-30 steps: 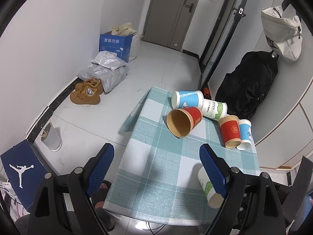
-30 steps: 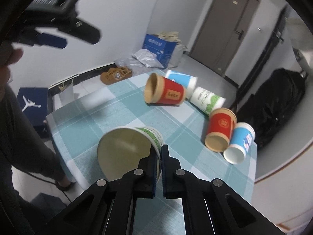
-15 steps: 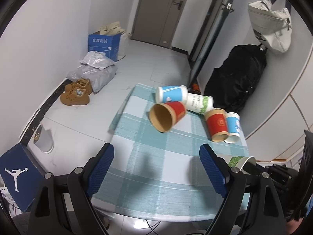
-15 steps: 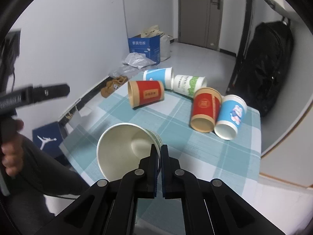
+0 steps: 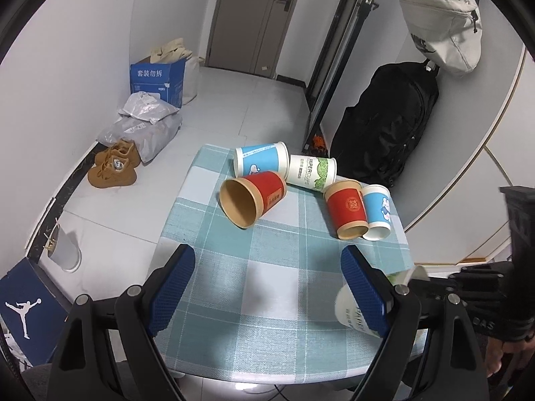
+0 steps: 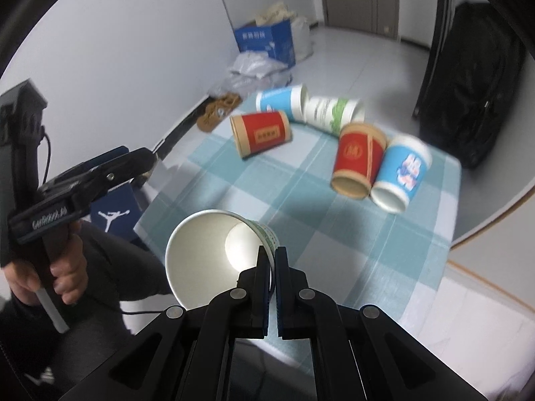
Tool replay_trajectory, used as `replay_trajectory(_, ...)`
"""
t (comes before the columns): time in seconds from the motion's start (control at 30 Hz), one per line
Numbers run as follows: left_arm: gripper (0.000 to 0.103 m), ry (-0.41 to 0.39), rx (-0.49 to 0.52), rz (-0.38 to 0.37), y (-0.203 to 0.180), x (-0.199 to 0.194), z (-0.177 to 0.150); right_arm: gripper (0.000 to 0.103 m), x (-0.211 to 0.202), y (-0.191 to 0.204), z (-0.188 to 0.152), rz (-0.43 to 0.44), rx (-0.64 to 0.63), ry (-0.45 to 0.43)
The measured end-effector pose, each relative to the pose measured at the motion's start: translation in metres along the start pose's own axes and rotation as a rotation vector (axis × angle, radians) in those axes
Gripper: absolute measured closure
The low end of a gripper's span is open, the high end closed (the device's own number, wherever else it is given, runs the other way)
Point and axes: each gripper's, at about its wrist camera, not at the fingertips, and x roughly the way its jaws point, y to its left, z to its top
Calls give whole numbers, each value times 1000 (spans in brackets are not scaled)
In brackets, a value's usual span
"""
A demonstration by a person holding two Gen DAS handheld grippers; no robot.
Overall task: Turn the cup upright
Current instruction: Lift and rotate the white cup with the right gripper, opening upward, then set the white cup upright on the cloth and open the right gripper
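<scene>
My right gripper [image 6: 272,257] is shut on the rim of a white-and-green paper cup [image 6: 214,254]. It holds the cup tilted above the near part of the checked table [image 6: 301,207], mouth towards the camera. The same cup [image 5: 351,310] shows in the left wrist view behind my left gripper's right finger. My left gripper [image 5: 267,284] is open and empty over the table's near edge. It also appears at the left of the right wrist view [image 6: 100,170].
Several cups lie on their sides at the far end of the table: a blue one [image 5: 260,162], a green-print one [image 5: 312,172], two red ones [image 5: 254,197] [image 5: 346,209] and another blue one [image 5: 378,212]. A black backpack [image 5: 384,123] leans on the wall beyond.
My right gripper has turned the held cup and carried it lower over the near right of the table. The left gripper has shifted slightly and stays open.
</scene>
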Motion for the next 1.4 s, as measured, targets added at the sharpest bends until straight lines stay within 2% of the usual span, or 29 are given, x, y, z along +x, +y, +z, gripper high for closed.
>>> replay_trajectory(0.17,17,16,0,9,-1,4,-1,101,29,-14,12,36,65,60)
replay_trajectory(0.27,17,37,-3,7,-1,8,-2,97,47,-19,16,47,106,93)
replay_trajectory(0.37,17,51,-4,0,-1,11,-3,95,58,-26,19,63,170,82)
replay_trajectory(0.4,17,53,-3,1,-2,11,-3,91,59,-28,19,56,178,72)
replay_trajectory(0.43,17,57,1,1,-3,12,-4,81,59,-31,19,47,188,59)
replay_trajectory(0.47,17,60,3,0,-3,12,-4,76,59,-34,20,42,198,47)
replay_trajectory(0.53,17,64,7,-5,-6,13,-5,61,53,-41,19,36,230,4)
replay_trajectory(0.63,17,59,17,0,-10,15,-5,49,41,-52,15,19,277,-62)
replay_trajectory(0.73,17,41,23,1,-14,14,-5,44,26,-58,9,17,301,-130)
replay_trajectory(0.8,17,24,39,10,-19,11,-5,38,11,-60,3,-9,311,-200)
replay_trajectory(0.9,17,-19,58,18,-26,4,-4,36,-10,-59,-3,-21,313,-303)
replay_trajectory(1.17,17,-69,51,17,-40,-3,-2,18,-62,-35,-19,-103,223,-592)
replay_trajectory(1.27,17,-81,60,0,-47,-3,-1,15,-70,-26,-29,-135,171,-664)
replay_trajectory(1.4,17,-113,84,2,-56,-7,-2,12,-72,-17,-37,-156,130,-706)
